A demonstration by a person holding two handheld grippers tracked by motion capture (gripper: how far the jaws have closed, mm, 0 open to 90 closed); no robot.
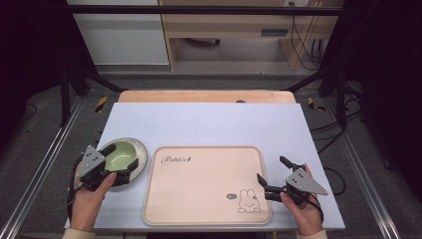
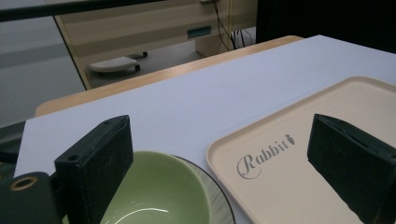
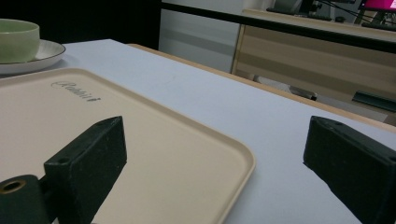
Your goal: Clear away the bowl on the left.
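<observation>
1. The beige tray point(image 1: 206, 186) reads "Rabbit" and bears a rabbit drawing point(image 1: 249, 201).
2. Left of the tray, the left gripper point(image 1: 121, 160), jaws wide and empty, hovers over the green bowl point(image 1: 119, 153).
3. Right gripper point(image 1: 271, 174), wide open and empty, sits at the tray's right edge.

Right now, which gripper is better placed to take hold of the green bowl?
Left. The left gripper is open over the green bowl on its plate; the right gripper is across the tray.
</observation>
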